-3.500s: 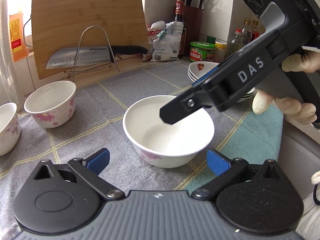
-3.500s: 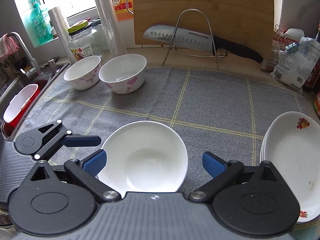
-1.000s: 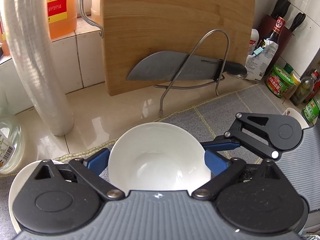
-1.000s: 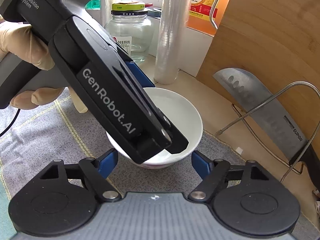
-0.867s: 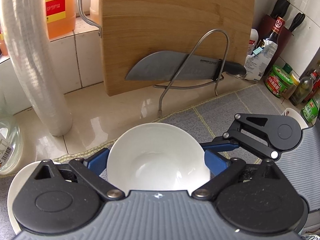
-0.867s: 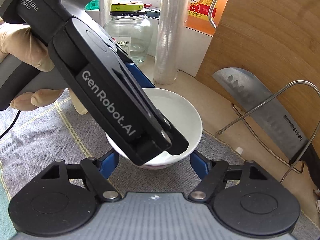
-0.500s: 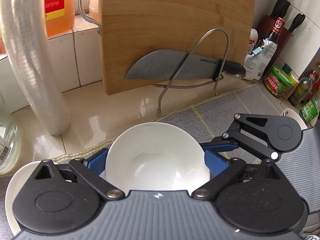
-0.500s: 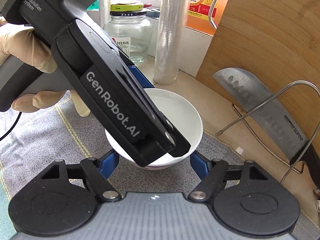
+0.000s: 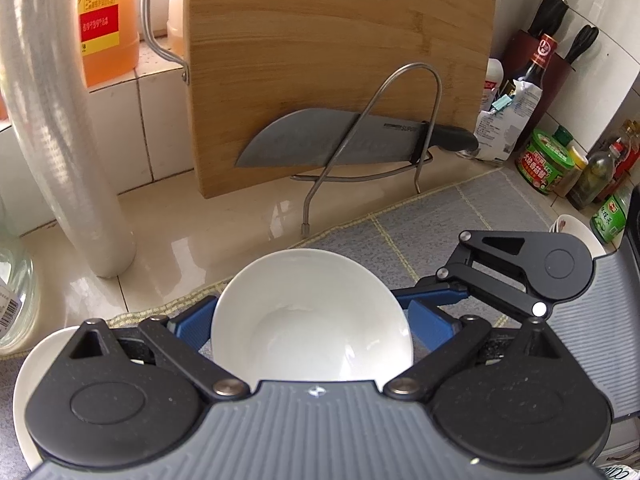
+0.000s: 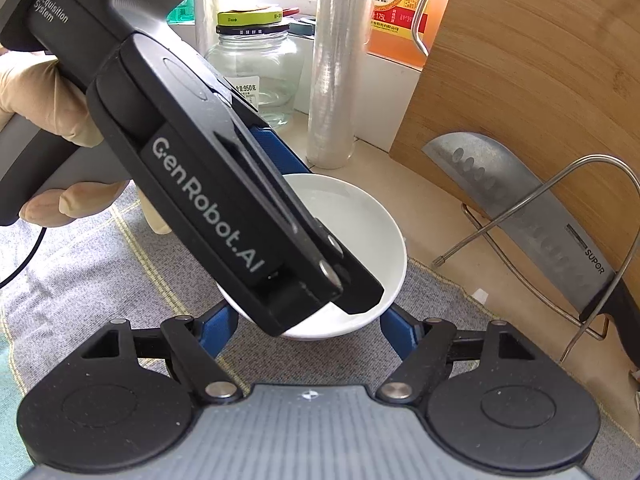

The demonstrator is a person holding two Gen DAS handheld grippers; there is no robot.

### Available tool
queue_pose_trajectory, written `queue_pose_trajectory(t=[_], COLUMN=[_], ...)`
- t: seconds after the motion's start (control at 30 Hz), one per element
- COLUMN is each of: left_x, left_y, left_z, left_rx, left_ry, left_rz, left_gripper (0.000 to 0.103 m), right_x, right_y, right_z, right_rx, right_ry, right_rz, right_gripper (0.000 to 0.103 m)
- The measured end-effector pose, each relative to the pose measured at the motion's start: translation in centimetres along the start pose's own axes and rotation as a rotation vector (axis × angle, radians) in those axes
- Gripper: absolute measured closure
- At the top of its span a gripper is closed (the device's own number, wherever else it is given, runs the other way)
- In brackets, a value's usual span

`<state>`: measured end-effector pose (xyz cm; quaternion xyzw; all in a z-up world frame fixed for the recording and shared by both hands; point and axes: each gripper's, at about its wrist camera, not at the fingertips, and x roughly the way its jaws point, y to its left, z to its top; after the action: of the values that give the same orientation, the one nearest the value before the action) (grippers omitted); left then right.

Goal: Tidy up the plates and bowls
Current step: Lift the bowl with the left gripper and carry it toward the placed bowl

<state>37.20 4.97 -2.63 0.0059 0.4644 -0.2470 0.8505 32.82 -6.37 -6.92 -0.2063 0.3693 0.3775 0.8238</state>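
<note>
Bowl [image 9: 310, 320] on the cloth [image 9: 448, 208], between the left gripper's [image 9: 310, 322] fingers. Second bowl [image 9: 24, 384] to its left. Cutting board [image 9: 340, 68] behind, against the wall; knife [image 9: 344, 144] in the wire rack [image 9: 372, 152] before it. Wrap roll [image 9: 60, 128] left of the board. Right gripper [image 10: 308, 332] at the bowl's right side.

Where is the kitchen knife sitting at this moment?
The kitchen knife rests across the wire rack against the upright wooden cutting board, on the counter behind the white bowl; in the right wrist view it lies at the right.
</note>
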Motion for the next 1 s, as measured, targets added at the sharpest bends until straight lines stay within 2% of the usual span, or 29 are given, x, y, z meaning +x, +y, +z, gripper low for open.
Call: queue_pose_trajectory(t=[0.5,1.0], left_x=[-2.9,-6.0], left_y=[-2.9,-8.6], left_z=[0.1,-0.6], left_rx=[0.049,0.135], left_ry=[-0.049,-0.091], left_rz=[-0.019,-0.053], left_gripper=[0.005,0.005], right_x=[-4.6,-10.6], right_y=[0.3,2.0], right_z=[0.0,-2.0], right_rx=[0.034,0.059], right_ry=[-0.034,-0.07], right_rz=[-0.011,-0.087], right_gripper=[0.021,0.021])
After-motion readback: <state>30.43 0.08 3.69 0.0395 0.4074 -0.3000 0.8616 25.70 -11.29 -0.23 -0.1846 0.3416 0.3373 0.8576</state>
